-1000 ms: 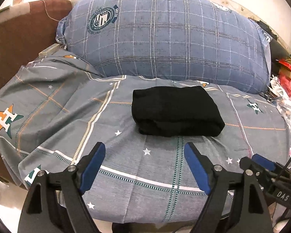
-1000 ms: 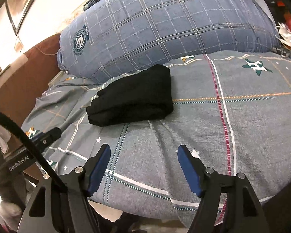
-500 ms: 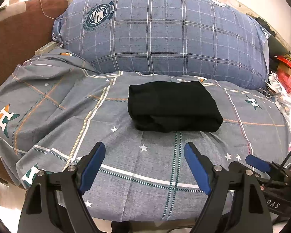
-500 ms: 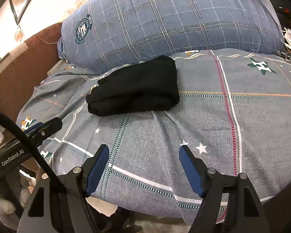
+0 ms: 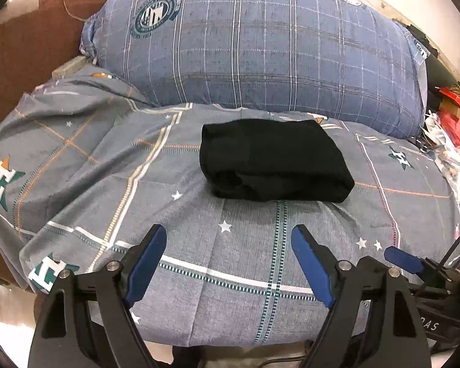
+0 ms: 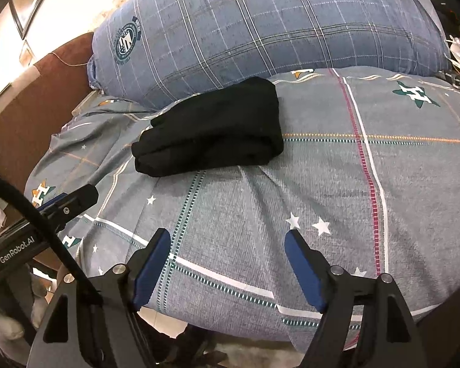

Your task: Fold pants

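Note:
The black pants (image 5: 273, 159) lie folded into a compact rectangle on the grey patterned bedsheet (image 5: 248, 245), just in front of the big blue plaid pillow. They also show in the right wrist view (image 6: 211, 128), up and to the left. My left gripper (image 5: 228, 239) is open and empty, hovering above the sheet short of the pants. My right gripper (image 6: 227, 242) is open and empty too, near the bed's front edge. Its blue fingertip (image 5: 401, 259) shows at the right of the left wrist view. The left gripper's body (image 6: 67, 205) shows at the left of the right wrist view.
A large blue plaid pillow (image 5: 260, 46) stands behind the pants. A brown headboard (image 5: 24, 49) rises at the left. Cluttered red and white items (image 5: 450, 128) sit at the far right. The bed's front edge (image 6: 230, 325) drops to the floor below the grippers.
Both grippers have edged slightly closer to the bed and shifted view; the pants sit a little lower in frame. The pants have not moved. Both grippers stay open.

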